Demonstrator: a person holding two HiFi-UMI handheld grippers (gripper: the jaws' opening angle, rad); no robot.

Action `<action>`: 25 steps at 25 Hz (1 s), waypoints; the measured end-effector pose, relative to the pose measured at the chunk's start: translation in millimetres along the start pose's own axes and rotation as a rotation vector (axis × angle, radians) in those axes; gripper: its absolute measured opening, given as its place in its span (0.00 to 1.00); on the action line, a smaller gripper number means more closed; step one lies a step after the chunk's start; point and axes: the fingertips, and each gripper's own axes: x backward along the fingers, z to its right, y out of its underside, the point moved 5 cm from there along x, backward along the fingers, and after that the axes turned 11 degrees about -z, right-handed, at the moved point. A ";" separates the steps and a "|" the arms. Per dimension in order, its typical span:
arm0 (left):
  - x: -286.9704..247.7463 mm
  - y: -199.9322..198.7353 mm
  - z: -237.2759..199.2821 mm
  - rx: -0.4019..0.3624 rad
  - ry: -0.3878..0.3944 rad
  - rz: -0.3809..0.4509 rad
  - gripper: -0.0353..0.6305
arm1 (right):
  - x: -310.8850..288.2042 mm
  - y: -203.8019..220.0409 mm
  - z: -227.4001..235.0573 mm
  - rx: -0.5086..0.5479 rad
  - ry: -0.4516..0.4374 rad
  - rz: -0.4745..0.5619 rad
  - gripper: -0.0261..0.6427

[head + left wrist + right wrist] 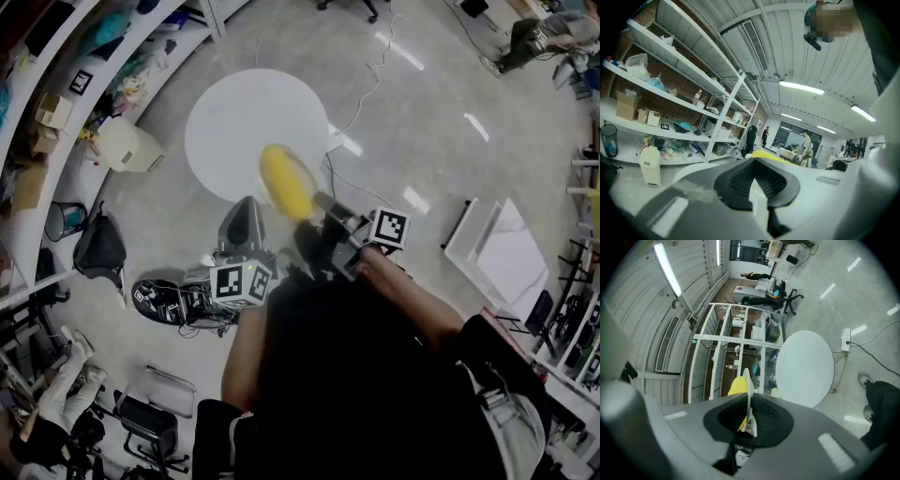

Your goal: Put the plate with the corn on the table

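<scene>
**Carrying the plate to the table**

I am in the carry. My right gripper (750,416) pinches the plate (749,390) by its rim, pads tight on the thin edge, with the corn (736,386) lying on the plate just past the jaws. My left gripper (757,180) is nearly closed, and a pale strip sits between its pads. I take that for the opposite rim, so both seem to share the load. From the head view the plate hangs in the air over the near edge of the round white table (234,122), not yet set down.

Next I judge I must bring it further over the top, keep it level so the corn does not roll, lower until the base rests, and only then spread both jaws.

The top is bare, so there is room anywhere on it. Shelves (56,141) and a white can (127,145) stand beyond its left side, well apart. A cable (361,94) trails on the floor past its right edge.
</scene>
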 end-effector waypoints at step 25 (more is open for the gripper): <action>-86.0 -47.6 -15.4 -0.001 -0.087 -0.003 0.06 | -43.5 -100.1 6.1 0.021 0.003 -0.089 0.09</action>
